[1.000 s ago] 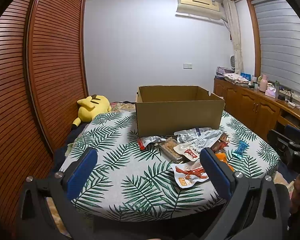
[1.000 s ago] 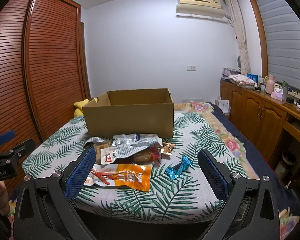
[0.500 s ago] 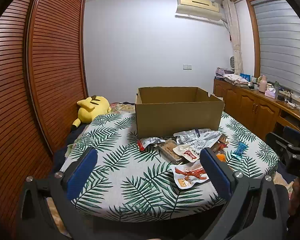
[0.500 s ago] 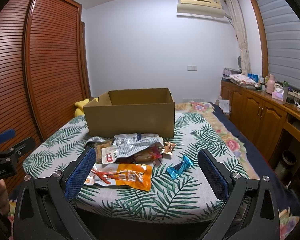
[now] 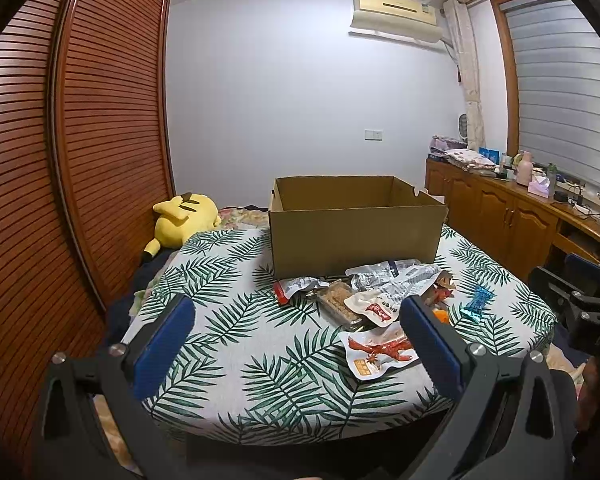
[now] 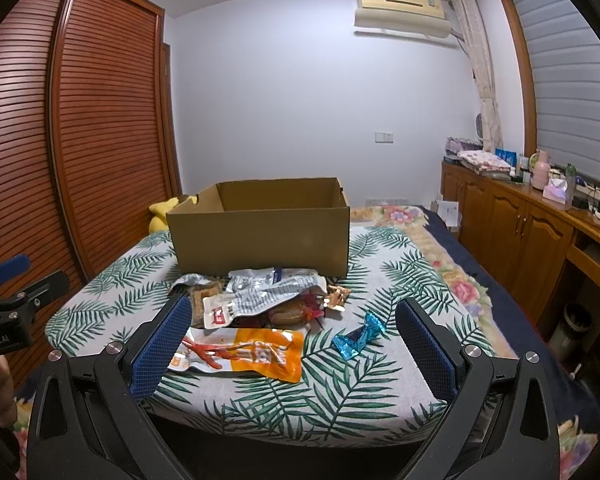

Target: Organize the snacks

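Both claws, left [image 5: 296,332] and right [image 6: 292,330], gape empty above the near table edge, short of the snack pile [image 6: 260,300].

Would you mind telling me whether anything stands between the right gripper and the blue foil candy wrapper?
Nothing visible does. The right gripper, jaws wide open, faces the blue foil candy wrapper, which lies alone on bare leaf-print tablecloth, apart from the orange snack packet.

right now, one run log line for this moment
stage: pre-grasp | left gripper: open, empty | right gripper: open, empty | snacks: piled before cardboard box | box: no snacks visible inside
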A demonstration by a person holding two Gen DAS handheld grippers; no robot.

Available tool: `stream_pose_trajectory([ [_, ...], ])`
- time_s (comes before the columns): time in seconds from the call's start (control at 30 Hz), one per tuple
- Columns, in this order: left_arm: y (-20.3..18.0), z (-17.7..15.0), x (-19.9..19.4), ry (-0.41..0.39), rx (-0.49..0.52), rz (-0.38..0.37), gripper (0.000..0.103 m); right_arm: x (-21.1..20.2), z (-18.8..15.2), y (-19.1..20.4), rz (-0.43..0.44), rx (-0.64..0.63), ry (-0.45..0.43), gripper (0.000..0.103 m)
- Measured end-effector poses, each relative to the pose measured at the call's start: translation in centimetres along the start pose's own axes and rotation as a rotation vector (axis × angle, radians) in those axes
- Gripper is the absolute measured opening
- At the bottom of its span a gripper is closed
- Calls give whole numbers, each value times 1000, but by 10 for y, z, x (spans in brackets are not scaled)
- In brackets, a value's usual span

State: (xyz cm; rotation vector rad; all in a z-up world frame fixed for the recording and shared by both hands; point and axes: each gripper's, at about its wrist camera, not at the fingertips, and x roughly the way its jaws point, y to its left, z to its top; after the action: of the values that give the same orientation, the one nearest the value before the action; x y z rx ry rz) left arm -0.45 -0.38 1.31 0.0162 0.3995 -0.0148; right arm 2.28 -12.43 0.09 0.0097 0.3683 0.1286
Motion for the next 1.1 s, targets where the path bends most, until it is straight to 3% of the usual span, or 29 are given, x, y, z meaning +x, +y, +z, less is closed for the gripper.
stream_pose_trajectory([
  [0.73, -4, -8, 5, 28, 9, -22, 103, 2, -3, -1, -1, 4, 21, 103],
  [1.1, -24, -18, 50, 124, 61, -124, 103, 31, -12, -13, 1, -14, 89, 103],
])
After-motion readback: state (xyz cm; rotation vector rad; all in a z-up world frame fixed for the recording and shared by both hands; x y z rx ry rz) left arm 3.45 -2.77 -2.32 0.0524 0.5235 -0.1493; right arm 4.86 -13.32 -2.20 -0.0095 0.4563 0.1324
